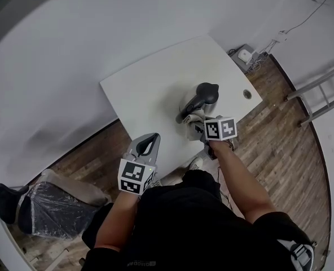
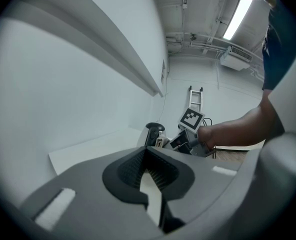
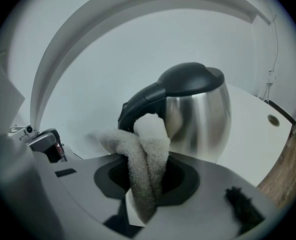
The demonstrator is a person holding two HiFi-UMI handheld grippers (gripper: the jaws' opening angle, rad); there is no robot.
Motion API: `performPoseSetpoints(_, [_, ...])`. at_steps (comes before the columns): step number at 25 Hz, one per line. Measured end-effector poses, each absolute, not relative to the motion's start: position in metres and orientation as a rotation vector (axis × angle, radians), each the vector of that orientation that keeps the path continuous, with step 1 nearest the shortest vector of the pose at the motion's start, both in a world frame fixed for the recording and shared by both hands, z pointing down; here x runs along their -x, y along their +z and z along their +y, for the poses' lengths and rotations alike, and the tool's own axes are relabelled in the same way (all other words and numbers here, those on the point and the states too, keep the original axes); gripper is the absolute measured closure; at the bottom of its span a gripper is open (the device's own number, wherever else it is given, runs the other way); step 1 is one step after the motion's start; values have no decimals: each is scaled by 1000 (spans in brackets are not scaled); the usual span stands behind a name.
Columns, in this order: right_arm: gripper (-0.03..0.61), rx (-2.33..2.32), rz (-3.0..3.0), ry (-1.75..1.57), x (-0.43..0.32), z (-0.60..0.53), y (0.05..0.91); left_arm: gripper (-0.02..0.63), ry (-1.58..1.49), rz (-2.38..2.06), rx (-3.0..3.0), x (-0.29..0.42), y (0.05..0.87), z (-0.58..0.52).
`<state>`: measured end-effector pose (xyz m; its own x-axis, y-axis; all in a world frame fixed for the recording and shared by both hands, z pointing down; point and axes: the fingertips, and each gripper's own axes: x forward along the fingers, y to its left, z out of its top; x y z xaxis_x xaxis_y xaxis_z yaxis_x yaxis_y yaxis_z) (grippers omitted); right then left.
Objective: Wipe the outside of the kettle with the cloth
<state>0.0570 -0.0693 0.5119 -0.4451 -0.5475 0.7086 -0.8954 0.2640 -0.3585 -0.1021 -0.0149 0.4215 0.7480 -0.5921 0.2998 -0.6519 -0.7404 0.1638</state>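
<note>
Kettle [image 1: 204, 97] is standing near the tabletop's [image 1: 150, 86] front edge. My right gripper [image 3: 147, 181] is pinching the cloth [image 3: 147, 146], which is hiding part of the handle. My left gripper [image 2: 149, 171] is hanging closed and empty.

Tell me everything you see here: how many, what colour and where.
kettle: one, steel with black lid and handle, on the table
cloth: one, off-white, beside the kettle's handle
table: one, white, against the wall
ladder: one, silver, by the right wall
chair: one, dark, plastic-wrapped, floor at lower left
left gripper: one, grey, jaws together, empty, near the table's front edge
right gripper: one, grey, clamping the cloth
</note>
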Motion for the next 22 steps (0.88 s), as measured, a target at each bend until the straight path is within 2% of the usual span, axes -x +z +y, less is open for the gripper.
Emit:
performPoseSetpoints(15, [480,-1082,-2280,889,-65,-69,475,607,285,-1196,-2574,75,406,-40])
performPoseSetpoints(22, [480,-898,-2458,839,-71,-58,465,607,243,-1339,-2454,39,400,-39])
